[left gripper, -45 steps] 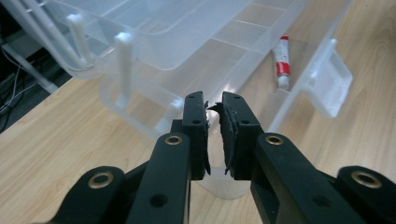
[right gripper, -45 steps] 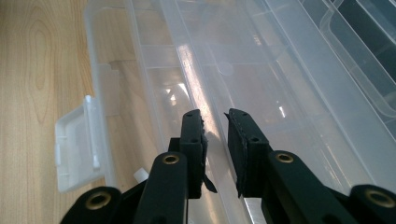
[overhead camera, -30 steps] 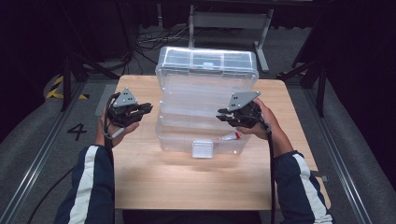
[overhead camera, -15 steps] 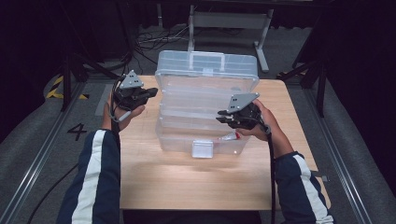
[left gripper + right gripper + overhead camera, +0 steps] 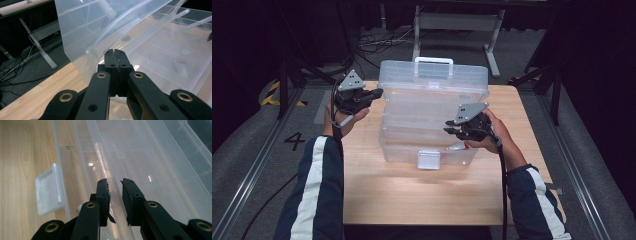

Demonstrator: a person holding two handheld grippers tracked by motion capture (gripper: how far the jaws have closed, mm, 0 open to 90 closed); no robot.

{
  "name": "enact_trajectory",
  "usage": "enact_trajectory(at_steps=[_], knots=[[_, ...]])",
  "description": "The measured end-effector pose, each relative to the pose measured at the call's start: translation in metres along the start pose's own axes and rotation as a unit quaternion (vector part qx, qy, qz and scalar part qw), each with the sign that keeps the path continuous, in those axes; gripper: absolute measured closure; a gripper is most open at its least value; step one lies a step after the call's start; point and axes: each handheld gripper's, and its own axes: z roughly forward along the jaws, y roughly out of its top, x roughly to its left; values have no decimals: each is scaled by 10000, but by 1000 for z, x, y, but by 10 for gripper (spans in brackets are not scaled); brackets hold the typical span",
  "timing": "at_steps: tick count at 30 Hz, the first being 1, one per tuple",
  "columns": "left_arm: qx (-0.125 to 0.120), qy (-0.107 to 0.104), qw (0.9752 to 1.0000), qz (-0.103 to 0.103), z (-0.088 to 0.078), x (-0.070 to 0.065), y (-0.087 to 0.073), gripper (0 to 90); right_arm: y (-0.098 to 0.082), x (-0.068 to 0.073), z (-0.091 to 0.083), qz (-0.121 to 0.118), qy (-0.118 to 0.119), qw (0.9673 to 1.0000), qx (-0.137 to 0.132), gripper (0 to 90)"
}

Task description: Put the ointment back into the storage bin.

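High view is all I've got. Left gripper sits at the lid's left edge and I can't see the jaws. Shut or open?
Observer: Shut. In the left gripper view the left gripper has its jaws together, tips right at the edge of the raised clear lid. I can't tell whether plastic is pinched between them.
Operator: And the other one?
Observer: The right gripper has its jaws apart, straddling a clear ridge of the box base. I can't tell whether the pads press it.
Operator: White latch at the front: undone?
Observer: Yes. The right gripper view shows it sticking out from the front wall over the table, free of the lid.
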Motion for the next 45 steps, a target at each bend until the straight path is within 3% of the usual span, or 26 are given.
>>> enact_trajectory(at_steps=[13,20,33,37,45], knots=[[-47,-44,9999,107,-1,-2,5,900,-5,0,-7,53,-110,9998,143,739],[59,6,9998,175,-2,-4,8,900,-16,-6,-28,302,-160,9994,-88,757],[21,-80,9997,227,-6,-10,7,900,-47,-8,-65,544,-478,9971,-236,726],[48,-66,9996,257,-8,-11,7,900,-56,-10,-70,683,-455,9962,-282,713],[65,-137,9995,281,-9,-11,8,900,-81,-14,-80,925,-702,9931,-172,637]])
